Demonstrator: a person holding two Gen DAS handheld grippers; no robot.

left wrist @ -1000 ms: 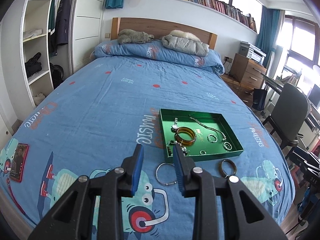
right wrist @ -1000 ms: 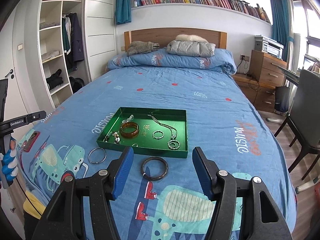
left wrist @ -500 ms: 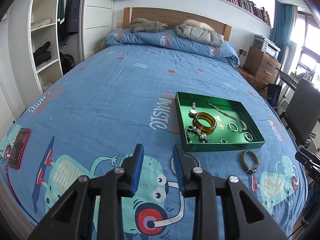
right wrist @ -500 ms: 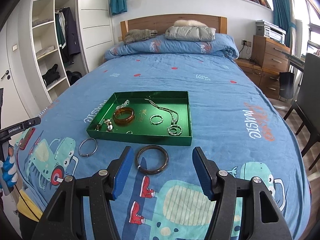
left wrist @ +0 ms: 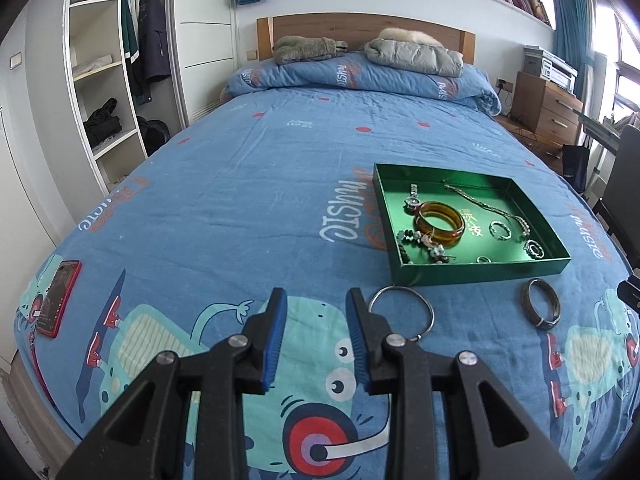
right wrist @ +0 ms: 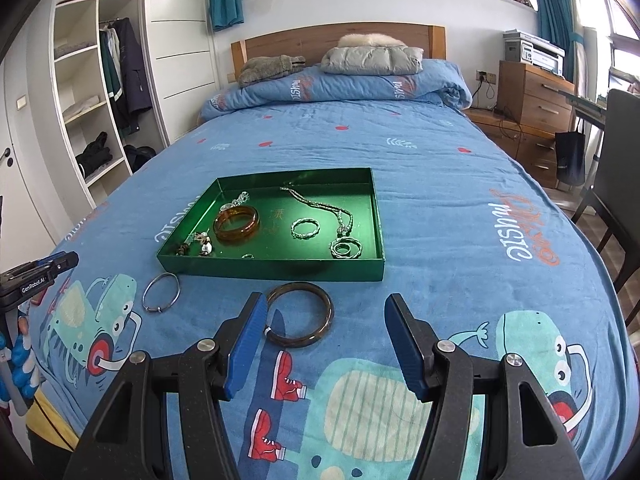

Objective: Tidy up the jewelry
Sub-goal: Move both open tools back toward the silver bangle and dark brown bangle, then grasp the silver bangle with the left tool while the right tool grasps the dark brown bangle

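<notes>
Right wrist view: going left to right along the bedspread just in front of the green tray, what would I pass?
The other gripper poking in at the left edge → thin silver bangle → dark brown bangle, lying in front of the green tray.

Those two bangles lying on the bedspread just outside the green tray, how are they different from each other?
The silver bangle is a thin, pale wire hoop; the dark bangle is a thicker, brown-black band. The silver bangle lies ahead of the left gripper, the dark bangle ahead of the right gripper, near its left finger. Both lie flat on the bedspread, outside the green tray, untouched.
</notes>
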